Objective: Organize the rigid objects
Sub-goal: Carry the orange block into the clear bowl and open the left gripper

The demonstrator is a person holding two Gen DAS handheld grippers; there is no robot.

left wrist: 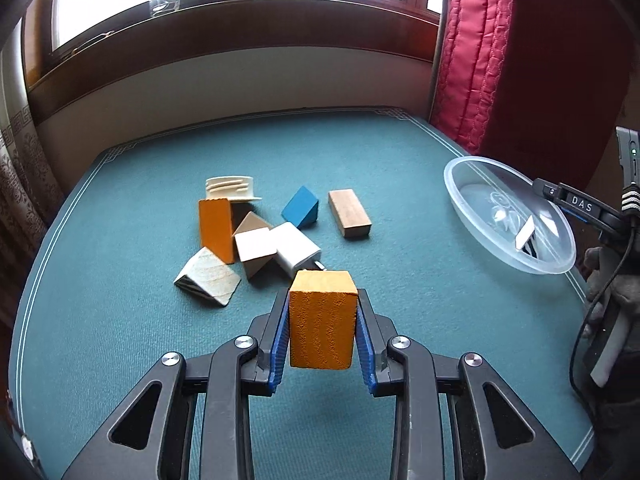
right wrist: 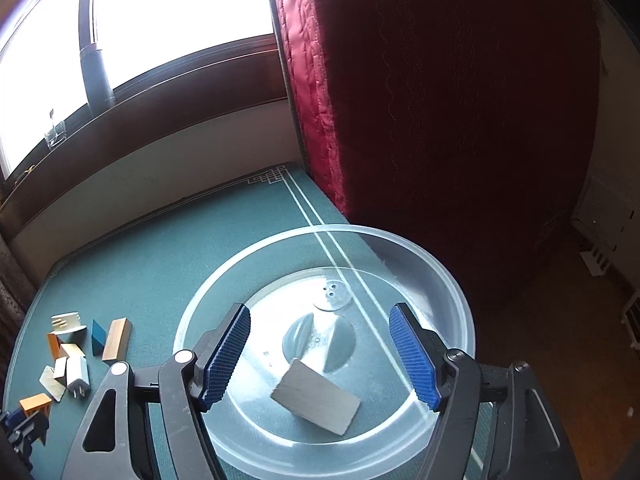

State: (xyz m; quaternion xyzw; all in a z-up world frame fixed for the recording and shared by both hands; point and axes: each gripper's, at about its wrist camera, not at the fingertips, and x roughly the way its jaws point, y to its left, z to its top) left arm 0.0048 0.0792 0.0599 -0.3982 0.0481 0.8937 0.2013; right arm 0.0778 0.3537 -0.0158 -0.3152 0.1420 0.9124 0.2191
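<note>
My left gripper [left wrist: 322, 322] is shut on an orange block [left wrist: 322, 320] and holds it above the green table, just in front of a pile of blocks [left wrist: 256, 236]. The block also shows in the right wrist view [right wrist: 35, 403]. My right gripper [right wrist: 320, 356] is open and empty over a clear plastic bowl [right wrist: 452, 292]. A grey wooden block [right wrist: 316, 398] lies in the bowl. In the left wrist view the bowl [left wrist: 480, 216] stands at the table's right edge with the right gripper [left wrist: 580, 206] above it.
In the pile lie a tall orange block [left wrist: 216, 230], a blue wedge [left wrist: 301, 207], a brown block [left wrist: 349, 213], a white charger [left wrist: 296, 253], wooden wedges [left wrist: 208, 278] and a white ribbed piece [left wrist: 231, 188]. A red curtain [left wrist: 500, 52] hangs at the right.
</note>
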